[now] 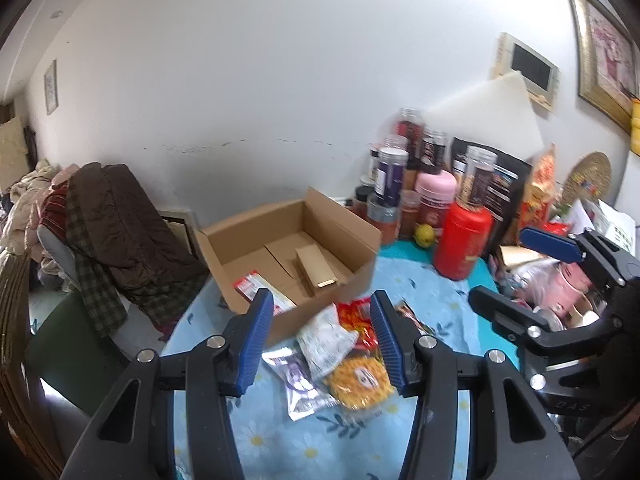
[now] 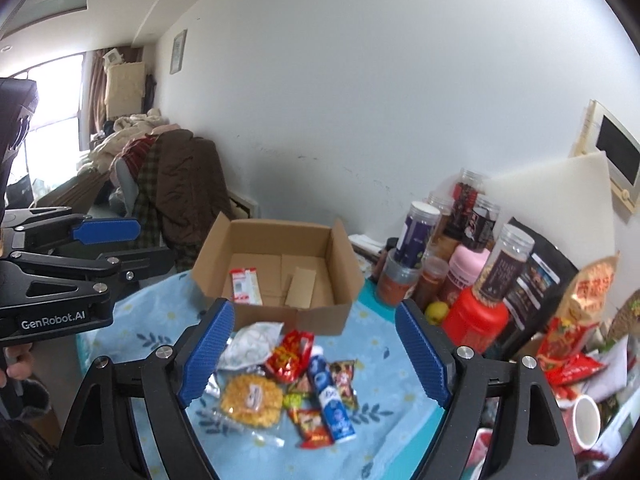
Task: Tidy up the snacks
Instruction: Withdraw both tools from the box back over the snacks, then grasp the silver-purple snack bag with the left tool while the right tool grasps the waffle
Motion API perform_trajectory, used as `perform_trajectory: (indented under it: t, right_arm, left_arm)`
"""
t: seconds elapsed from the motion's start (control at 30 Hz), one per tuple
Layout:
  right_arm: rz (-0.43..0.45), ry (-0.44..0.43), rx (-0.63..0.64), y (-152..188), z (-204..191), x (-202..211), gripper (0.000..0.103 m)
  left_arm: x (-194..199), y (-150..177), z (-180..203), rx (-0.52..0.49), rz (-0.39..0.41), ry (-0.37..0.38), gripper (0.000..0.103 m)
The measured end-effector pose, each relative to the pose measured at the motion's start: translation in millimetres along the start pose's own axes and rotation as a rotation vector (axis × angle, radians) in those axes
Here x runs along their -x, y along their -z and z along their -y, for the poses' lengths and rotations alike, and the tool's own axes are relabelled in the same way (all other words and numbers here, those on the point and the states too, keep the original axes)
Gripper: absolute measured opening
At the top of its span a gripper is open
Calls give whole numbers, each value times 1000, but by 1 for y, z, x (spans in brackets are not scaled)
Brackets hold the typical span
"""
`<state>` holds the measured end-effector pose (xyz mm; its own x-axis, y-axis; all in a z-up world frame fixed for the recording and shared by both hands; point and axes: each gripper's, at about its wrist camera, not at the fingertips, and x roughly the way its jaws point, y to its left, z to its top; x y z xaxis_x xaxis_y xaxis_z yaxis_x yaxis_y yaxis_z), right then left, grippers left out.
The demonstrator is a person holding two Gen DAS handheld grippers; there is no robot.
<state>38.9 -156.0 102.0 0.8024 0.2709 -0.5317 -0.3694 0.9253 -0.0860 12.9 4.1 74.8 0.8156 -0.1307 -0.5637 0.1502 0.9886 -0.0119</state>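
Note:
An open cardboard box (image 1: 362,254) (image 2: 320,316) stands on the blue flowered tablecloth (image 1: 420,292) (image 2: 384,380). Inside it lie a red-and-white packet (image 1: 260,292) (image 2: 245,285) and a small tan carton (image 1: 316,268) (image 2: 300,286). In front of the box is a loose pile of snacks: a white packet (image 1: 324,336) (image 2: 252,340), a red one (image 1: 356,316) (image 2: 290,356), a round yellow one (image 1: 360,380) (image 2: 250,400) and a blue-and-white one (image 2: 330,396). My left gripper (image 1: 322,320) (image 2: 148,242) hovers open over the pile, holding nothing. My right gripper (image 2: 316,344) (image 1: 500,266) is open wider, also empty, above the same pile.
Several jars (image 1: 390,176) (image 2: 412,236) and a red canister (image 1: 462,240) (image 2: 476,316) crowd the table's back right corner, with bags (image 2: 576,320) and a white cup (image 2: 586,420) further right. A chair draped in a brown coat (image 1: 120,232) (image 2: 180,184) stands left of the table.

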Motion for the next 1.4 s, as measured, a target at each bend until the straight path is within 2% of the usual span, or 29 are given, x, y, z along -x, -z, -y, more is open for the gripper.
perform_trajectory:
  t: [0.3,0.63,0.73,0.93,1.07,1.3,1.4]
  right_arm:
    - [-32,-23,-39,40,-15,13,84]
    - [-102,-78,-87,73,-28,-2,86]
    - [-119,-88,-86,81,-33,-12,92]
    - [-169,-124,-97,94,-40,-39,92]
    - [-233,-147,-130,103,-38,-67,92]
    - [-340,-129,-155,121,-39,-111,92]
    - [-371,-140,-155,124,-39,-126,99]
  left_arm:
    - [13,32,7,-11,-4,7,50]
    - [-3,71,-4,27,-77,17,50]
    - [-13,81,-9,37,-97,14,50]
    - [-33,93,-17,65,-139,35,50]
    - [-50,98,-21,66,-149,19,50]
    - [-84,103,-28,86,-197,55,50]
    - [-99,105,-32,97,-219,53,50]
